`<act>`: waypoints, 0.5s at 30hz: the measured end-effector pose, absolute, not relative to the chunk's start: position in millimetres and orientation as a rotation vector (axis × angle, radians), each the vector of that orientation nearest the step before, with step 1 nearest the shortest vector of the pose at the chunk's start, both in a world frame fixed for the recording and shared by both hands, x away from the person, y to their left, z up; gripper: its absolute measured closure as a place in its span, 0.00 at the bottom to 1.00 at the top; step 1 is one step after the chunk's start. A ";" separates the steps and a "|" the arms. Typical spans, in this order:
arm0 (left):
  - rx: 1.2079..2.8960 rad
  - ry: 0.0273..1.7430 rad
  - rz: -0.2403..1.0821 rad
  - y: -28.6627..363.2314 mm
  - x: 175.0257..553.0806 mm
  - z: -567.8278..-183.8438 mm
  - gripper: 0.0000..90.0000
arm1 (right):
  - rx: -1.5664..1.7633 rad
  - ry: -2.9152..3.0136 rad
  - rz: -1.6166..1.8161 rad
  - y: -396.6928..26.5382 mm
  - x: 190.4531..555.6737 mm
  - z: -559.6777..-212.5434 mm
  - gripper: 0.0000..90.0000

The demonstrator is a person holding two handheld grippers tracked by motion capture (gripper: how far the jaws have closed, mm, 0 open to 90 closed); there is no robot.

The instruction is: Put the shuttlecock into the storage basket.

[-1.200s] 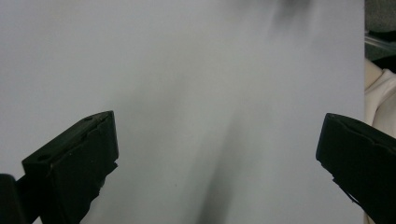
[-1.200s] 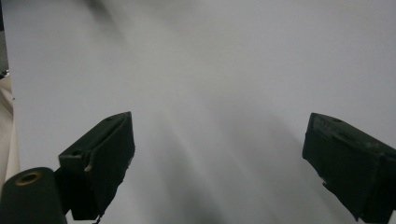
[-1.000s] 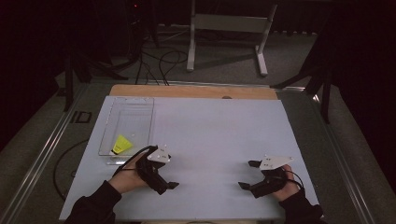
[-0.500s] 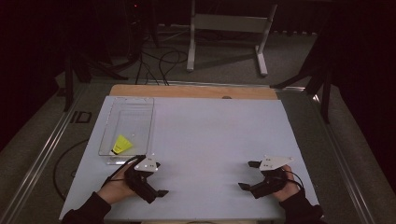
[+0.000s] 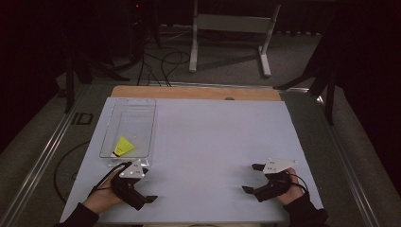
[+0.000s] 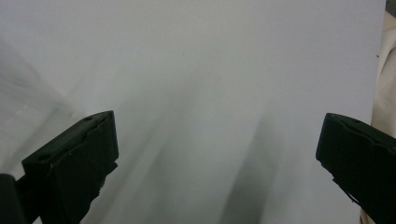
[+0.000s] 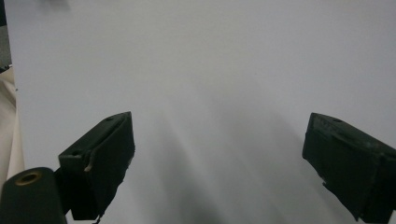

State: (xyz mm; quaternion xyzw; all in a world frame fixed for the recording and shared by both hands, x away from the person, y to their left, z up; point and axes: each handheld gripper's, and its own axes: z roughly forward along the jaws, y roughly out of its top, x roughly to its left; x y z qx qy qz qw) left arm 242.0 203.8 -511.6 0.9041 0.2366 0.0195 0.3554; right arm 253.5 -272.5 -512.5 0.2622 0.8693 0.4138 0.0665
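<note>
High view: left claw (image 5: 144,187) released, low on the white worktop (image 5: 213,142), just below the clear plastic rectangular tray (image 5: 142,111); small yellow wedge-shaped piece (image 5: 124,146) lies in the tray's near end. Right claw (image 5: 251,178) released, near right edge, well apart. Left gripper view: jaws wide apart over bare worktop. Right gripper view: same, nothing gripped.

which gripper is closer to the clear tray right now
Left. The left gripper sits just below the near end of the tray, close to it. The right gripper is far off to the tray's right, across the table.
</note>
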 end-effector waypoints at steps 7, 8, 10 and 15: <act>2.286 0.674 0.056 220.6 235.7 -515.2 0.00 | 0.816 2.610 1.246 -277.3 251.8 -513.0 0.10; 2.280 0.681 0.060 222.3 234.9 -516.0 0.00 | 0.815 2.609 1.247 -277.4 251.7 -513.1 0.10; 2.264 0.692 0.066 225.3 233.5 -516.9 0.00 | 0.812 2.612 1.244 -277.5 250.9 -513.2 0.10; 2.220 0.693 0.080 231.8 230.3 -515.9 0.00 | 0.818 2.613 1.239 -278.6 249.3 -514.5 0.10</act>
